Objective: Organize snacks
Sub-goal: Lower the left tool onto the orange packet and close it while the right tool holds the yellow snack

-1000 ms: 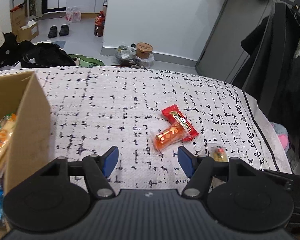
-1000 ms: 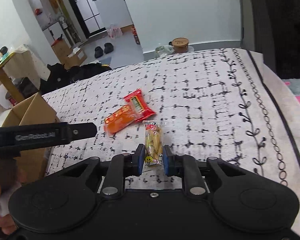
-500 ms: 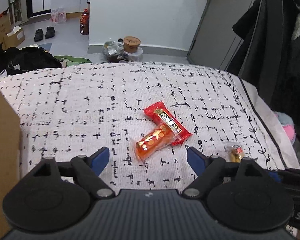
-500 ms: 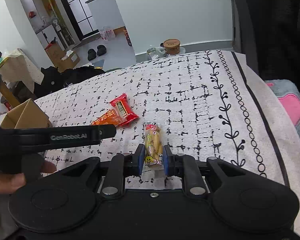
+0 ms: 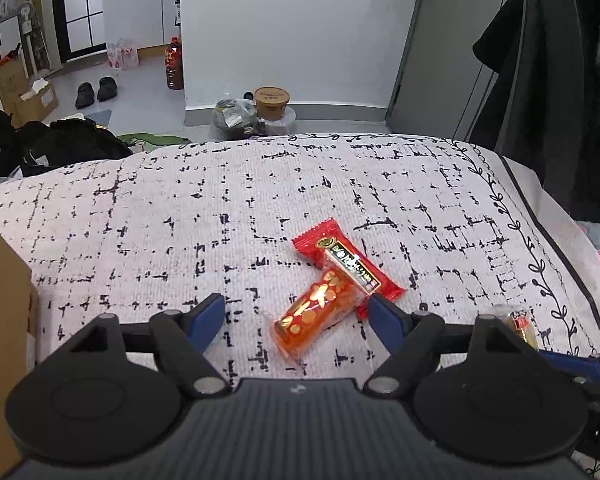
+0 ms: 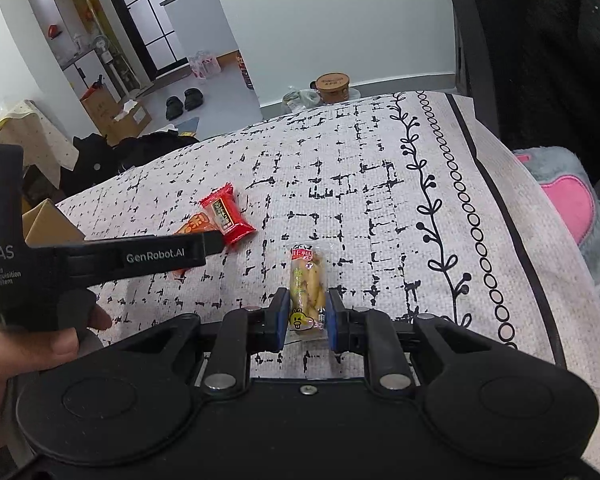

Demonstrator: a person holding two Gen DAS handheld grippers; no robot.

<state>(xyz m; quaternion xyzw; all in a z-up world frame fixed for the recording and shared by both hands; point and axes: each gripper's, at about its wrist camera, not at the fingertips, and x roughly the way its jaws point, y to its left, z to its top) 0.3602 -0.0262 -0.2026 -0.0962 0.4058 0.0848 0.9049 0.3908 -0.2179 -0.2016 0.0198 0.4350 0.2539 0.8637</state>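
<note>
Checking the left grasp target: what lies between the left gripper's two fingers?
In the left wrist view, the orange snack packet lies on the patterned cloth between the open left gripper fingers, untouched.

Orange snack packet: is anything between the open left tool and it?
Nothing visible. The orange snack packet lies on the cloth in the gap ahead of the open left tool. Only the red packet touches its far end, beside the right-hand finger.

My patterned bedcover [image 5: 148, 216] carries a red packet [image 5: 346, 262], an orange packet [image 5: 316, 312] touching it, and a yellow packet [image 6: 306, 286] nearby.
</note>
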